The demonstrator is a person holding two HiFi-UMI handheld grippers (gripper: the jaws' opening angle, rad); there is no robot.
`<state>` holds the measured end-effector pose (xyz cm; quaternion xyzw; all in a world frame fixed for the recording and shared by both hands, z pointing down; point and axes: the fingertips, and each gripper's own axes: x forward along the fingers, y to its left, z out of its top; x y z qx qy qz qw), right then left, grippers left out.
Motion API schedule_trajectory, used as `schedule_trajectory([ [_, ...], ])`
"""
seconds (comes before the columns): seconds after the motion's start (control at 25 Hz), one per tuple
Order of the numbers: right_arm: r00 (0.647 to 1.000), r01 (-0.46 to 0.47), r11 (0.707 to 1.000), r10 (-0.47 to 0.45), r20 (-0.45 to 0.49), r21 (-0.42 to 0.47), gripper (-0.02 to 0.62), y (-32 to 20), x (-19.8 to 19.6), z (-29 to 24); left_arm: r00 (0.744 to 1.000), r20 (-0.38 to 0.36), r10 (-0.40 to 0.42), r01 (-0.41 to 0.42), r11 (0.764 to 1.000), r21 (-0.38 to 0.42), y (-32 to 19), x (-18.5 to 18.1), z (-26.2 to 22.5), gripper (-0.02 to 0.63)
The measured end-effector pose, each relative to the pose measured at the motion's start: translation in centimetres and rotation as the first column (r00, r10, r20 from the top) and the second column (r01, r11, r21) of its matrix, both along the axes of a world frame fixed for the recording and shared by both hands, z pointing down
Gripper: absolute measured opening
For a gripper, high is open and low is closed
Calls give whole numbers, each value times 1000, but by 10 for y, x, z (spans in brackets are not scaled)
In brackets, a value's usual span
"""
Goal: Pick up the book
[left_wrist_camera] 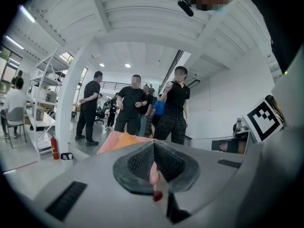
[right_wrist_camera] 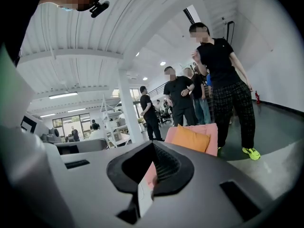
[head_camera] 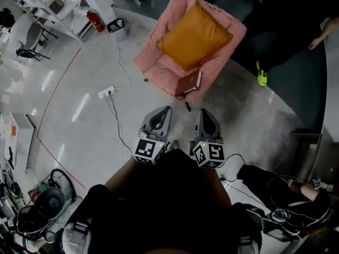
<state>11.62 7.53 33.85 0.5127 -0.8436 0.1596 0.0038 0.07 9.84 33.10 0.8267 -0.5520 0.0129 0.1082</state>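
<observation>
Left gripper (head_camera: pixel 167 110) and right gripper (head_camera: pixel 203 112) are both pinched fully shut on nothing, the book (head_camera: pixel 189 83) lies dead ahead of them on the pink armchair's (head_camera: pixel 153 49) front lip, and arriving unopened could shove it onto the floor!

Grey left gripper (head_camera: pixel 167 110) and right gripper (head_camera: pixel 203 111) each bear a black-and-white marker cube (head_camera: pixel 149 151) behind the jaws; clothes (head_camera: pixel 169 205) are black.

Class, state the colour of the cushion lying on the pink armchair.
Orange. The cushion on the armchair shows best in the head view.
</observation>
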Motion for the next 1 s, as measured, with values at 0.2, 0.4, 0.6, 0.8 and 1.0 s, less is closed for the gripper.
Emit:
schedule_trajectory([
  [0.2,999,-41,999,41,-4,-3,2,-17,-8,1,998,-2,63,-63,998,26,-30,-1,-5,8],
  [0.4,998,-67,998,67,-6,-2,2,-44,-24,4,994,-5,105,-105,994,35,-63,-13,-6,8],
  [0.6,994,-107,994,107,-4,-2,2,-66,-40,9,990,-7,139,-139,990,32,-88,-32,1,8],
  [0.8,989,-150,989,150,-17,-5,2,-79,-53,11,984,-20,177,-177,984,25,-104,-45,6,8],
  [1.0,980,-196,981,196,-26,-9,2,-88,-65,11,976,-46,212,-211,977,24,-119,-59,9,8],
])
